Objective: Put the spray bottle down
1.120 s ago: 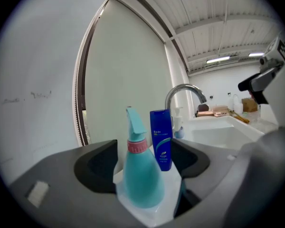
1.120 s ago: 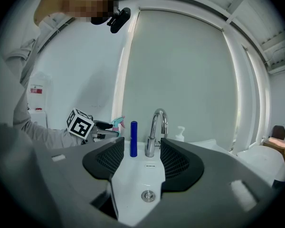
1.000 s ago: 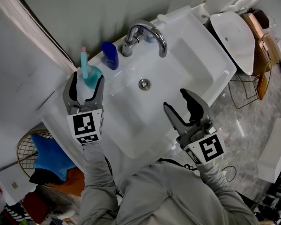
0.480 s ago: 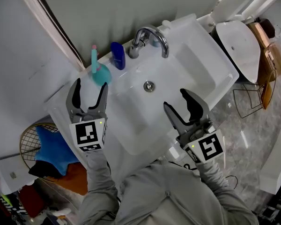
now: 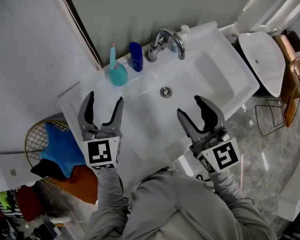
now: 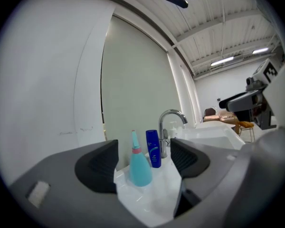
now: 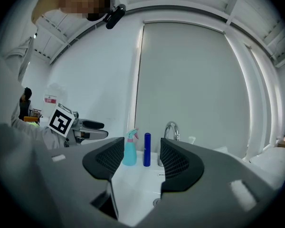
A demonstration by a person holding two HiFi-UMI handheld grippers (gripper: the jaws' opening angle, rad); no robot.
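The left gripper point(image 5: 104, 104) and right gripper point(image 5: 194, 111) gape empty, and the spray bottle point(image 5: 117, 73) stands upright on the sink's point(image 5: 210, 71) far-left ledge (just beside a blue bottle point(image 5: 135, 57)), where a careless swing could topple it.

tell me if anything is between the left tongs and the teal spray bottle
Nothing visible. The teal plastic spray bottle stands upright on the white sink ledge, apart from the open left tongs, with only bare ledge between them. The dark blue bottle stands beside it, off that line.
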